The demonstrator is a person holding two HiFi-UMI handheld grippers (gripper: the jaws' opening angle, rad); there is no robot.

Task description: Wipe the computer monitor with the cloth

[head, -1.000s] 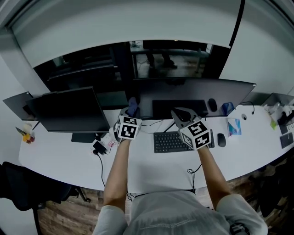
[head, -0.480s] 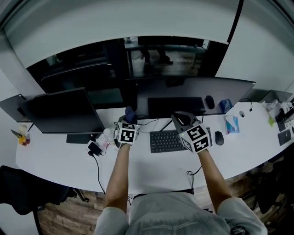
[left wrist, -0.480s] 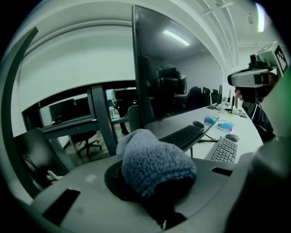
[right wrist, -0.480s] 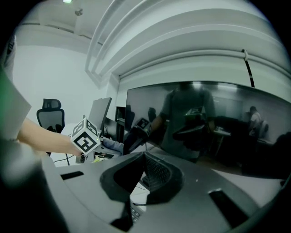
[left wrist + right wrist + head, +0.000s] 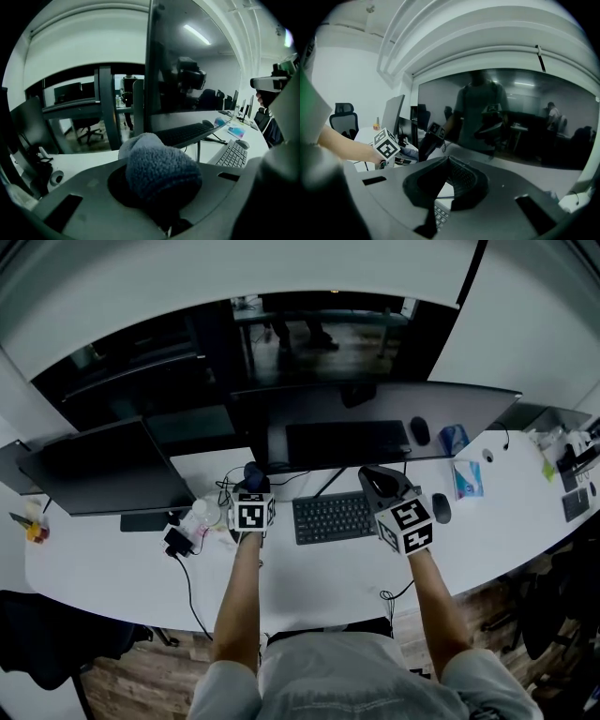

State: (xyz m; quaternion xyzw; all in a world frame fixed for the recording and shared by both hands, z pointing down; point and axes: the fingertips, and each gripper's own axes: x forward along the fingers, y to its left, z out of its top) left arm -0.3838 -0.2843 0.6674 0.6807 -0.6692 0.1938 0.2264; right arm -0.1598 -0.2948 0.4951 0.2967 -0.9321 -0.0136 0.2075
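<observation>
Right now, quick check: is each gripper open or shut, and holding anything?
Left gripper: shut on the cloth.
Right gripper: shut, jaw tips together, nothing between them.

The bunched cloth (image 5: 159, 171) covers the tips of the left hand-held gripper (image 5: 157, 187), so where its jaws meet is hidden. From the head view, its marker cube (image 5: 251, 514) hides most of the cloth. Only a few keyboard (image 5: 439, 214) keys show beneath the right hand-held gripper (image 5: 446, 161). The small items (image 5: 569, 470) at the desk's (image 5: 309, 587) far right cannot be told.
</observation>
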